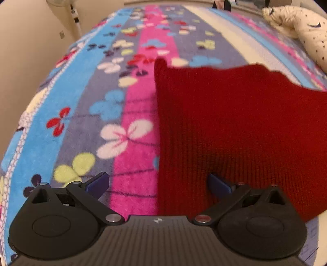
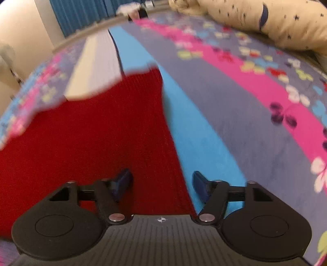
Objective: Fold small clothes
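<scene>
A dark red knitted garment [image 1: 235, 126] lies flat on a striped, flowered blanket [image 1: 85, 114]. In the left wrist view my left gripper [image 1: 158, 183] stands open over the garment's near left edge, one blue pad over the blanket, the other over the red knit. In the right wrist view the same red garment [image 2: 85, 143] fills the left half. My right gripper [image 2: 162, 183] is open astride the garment's right edge, its left pad above the knit and its right pad above a blue stripe. Nothing is pinched in either one.
The blanket [image 2: 235, 106] covers a bed. A cream pillow with dark stars [image 1: 302, 28] lies at the far right, seen as a pillow [image 2: 276, 22] in the right wrist view. A blue curtain [image 2: 81, 14] and a pale wall stand beyond the bed.
</scene>
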Tool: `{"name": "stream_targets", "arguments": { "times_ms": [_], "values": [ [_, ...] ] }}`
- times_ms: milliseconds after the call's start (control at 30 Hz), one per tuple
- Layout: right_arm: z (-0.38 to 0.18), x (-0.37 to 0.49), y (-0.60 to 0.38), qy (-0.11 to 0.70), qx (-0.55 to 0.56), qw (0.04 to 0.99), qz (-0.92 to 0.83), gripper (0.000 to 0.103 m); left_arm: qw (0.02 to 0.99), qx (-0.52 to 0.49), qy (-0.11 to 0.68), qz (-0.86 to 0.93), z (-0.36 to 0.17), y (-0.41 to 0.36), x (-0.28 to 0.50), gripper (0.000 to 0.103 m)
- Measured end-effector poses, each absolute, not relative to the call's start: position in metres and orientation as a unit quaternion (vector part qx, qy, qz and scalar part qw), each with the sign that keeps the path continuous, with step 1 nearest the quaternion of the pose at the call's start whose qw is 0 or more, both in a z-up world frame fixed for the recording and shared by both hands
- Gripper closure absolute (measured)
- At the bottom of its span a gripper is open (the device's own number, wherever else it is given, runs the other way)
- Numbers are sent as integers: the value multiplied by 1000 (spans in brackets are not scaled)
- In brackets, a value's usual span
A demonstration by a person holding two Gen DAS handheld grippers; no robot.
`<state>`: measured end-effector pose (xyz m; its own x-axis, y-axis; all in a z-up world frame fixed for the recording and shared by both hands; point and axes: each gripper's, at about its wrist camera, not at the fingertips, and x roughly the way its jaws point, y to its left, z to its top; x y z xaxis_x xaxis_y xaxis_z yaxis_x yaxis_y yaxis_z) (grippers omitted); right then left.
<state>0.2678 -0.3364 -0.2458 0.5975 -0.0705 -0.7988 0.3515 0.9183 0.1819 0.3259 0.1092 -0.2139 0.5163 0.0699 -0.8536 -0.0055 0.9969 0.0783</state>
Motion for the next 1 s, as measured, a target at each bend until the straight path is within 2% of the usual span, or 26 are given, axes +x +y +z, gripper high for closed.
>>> {"name": "stream_targets", "arguments": {
  "times_ms": [133, 300, 400, 667, 1000],
  "values": [
    [-198, 245, -333, 428, 163, 877, -142, 25, 870, 55, 488, 34, -173, 103, 299, 0],
    [-125, 157, -292, 388, 135, 908, -85, 15, 838, 74, 536, 68, -125, 77, 228, 0],
    [-95, 101, -261, 367, 117, 921, -59, 12, 848, 49, 526, 35, -92, 55, 164, 0],
    [-60, 17, -226, 335, 97, 937, -24, 10, 866, 46, 498, 6, -55, 16, 61, 0],
    [-42, -32, -209, 306, 78, 949, -9, 10, 881, 48, 470, -6, -35, 7, 13, 0]
  ]
}}
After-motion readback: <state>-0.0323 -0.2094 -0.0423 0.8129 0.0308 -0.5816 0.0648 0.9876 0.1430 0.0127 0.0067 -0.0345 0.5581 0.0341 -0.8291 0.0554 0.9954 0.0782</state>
